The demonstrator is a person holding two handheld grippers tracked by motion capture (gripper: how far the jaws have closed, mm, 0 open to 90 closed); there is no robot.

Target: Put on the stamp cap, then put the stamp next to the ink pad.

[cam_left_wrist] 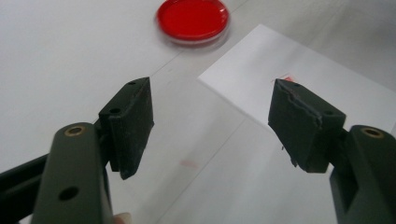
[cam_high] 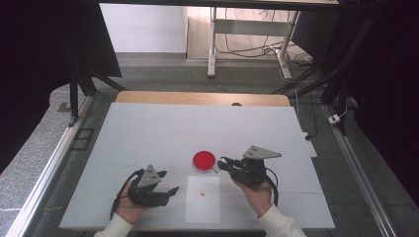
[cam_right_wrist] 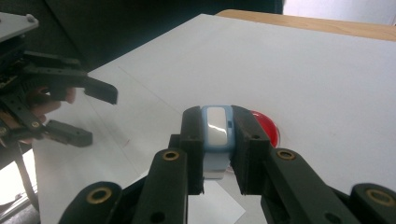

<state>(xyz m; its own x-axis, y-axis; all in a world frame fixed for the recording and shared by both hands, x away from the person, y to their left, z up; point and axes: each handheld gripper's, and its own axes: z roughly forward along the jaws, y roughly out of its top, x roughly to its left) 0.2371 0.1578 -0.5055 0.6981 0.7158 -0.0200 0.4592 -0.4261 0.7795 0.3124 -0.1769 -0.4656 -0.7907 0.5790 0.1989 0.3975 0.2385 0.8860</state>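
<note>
Starting left, going right:
Left gripper: jaws apart w/ nothing between them, hovering low over the table just left of the paper. No earlier shot, so that's all on it.
Paper: white sheet near the front edge, btwn the two hands. Tiny red speck on it, too small to ID.
Red dish: round, just past the paper's far edge; in the right gripper view it's mostly hidden behind the jaws.
Right gripper: clamped on a small blue-and-white thing, held right beside the dish. Can't tell what it is, lower part is hidden.
</note>
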